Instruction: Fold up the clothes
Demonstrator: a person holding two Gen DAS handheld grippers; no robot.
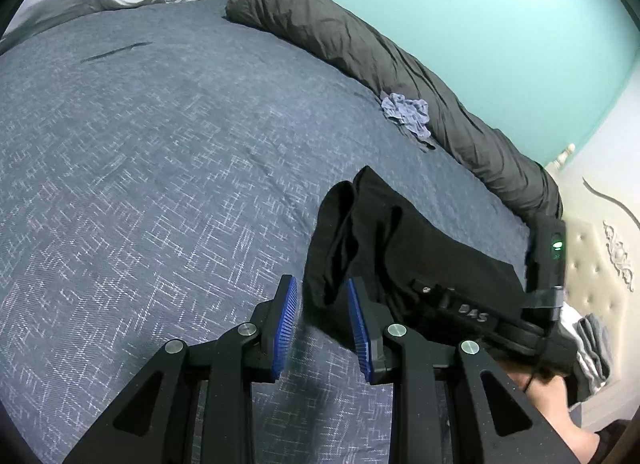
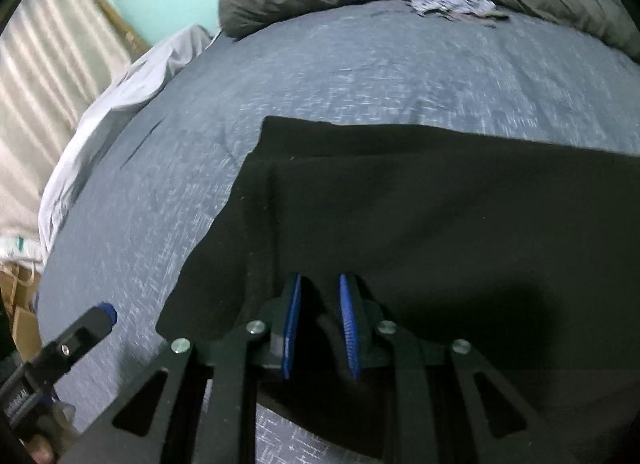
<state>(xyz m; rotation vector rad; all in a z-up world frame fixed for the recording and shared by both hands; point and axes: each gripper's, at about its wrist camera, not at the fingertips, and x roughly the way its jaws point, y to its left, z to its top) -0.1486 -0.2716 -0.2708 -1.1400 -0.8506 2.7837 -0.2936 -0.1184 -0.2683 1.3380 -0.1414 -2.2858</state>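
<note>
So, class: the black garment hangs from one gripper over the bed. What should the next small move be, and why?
Probably bring the left gripper right to pinch the hanging edge of the black garment. Its jaws stand open beside that edge, while the right gripper seems to grip the cloth alone above the bedspread.

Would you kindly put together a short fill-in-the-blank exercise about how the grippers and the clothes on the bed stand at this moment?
1. The right gripper has the ____ garment between its blue pads.
2. The left gripper is ____, its pads apart over the bedspread.
3. A small crumpled cloth of a light ____ colour lies beside the rolled dark duvet.
4. The wall behind the bed is ____.

Missing words: black; open; purple; turquoise
</note>
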